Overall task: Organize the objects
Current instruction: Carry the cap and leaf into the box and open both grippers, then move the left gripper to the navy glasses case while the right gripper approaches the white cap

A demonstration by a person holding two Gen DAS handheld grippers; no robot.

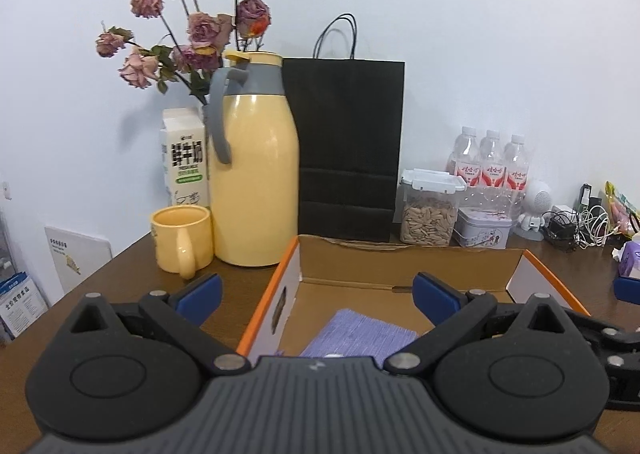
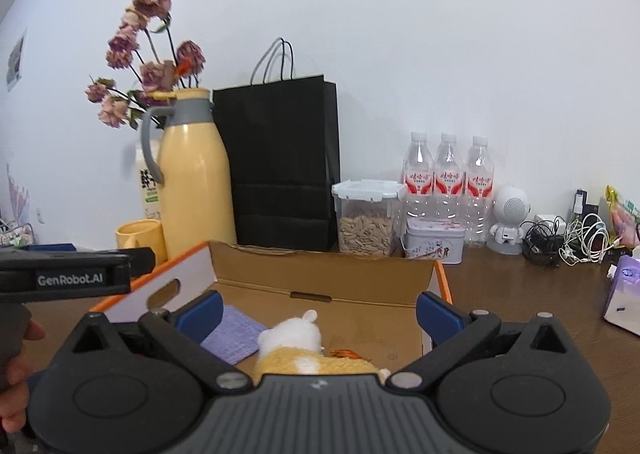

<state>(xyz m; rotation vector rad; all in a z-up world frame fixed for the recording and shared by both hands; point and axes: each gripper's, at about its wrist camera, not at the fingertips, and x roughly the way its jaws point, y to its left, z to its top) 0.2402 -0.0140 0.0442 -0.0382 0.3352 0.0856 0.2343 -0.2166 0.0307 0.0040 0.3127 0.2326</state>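
An open cardboard box (image 1: 400,264) with an orange rim stands on the brown table. A folded purple cloth (image 1: 360,334) lies on its floor. In the right wrist view the same box (image 2: 320,270) holds the purple cloth (image 2: 236,334) and a white and yellow plush toy (image 2: 296,340) lying beside it. My left gripper (image 1: 318,300) hangs open over the box's left part, nothing between its blue pads (image 1: 200,298). My right gripper (image 2: 320,316) is open above the plush toy without touching it.
Behind the box stand a yellow thermos (image 1: 256,174), a yellow mug (image 1: 182,242), a milk carton (image 1: 186,158), dried roses, a black paper bag (image 1: 348,142), a seed container (image 1: 430,214), a tin (image 1: 484,228) and three water bottles (image 2: 448,174). Cables (image 2: 576,242) and a tissue pack (image 2: 624,294) lie at right.
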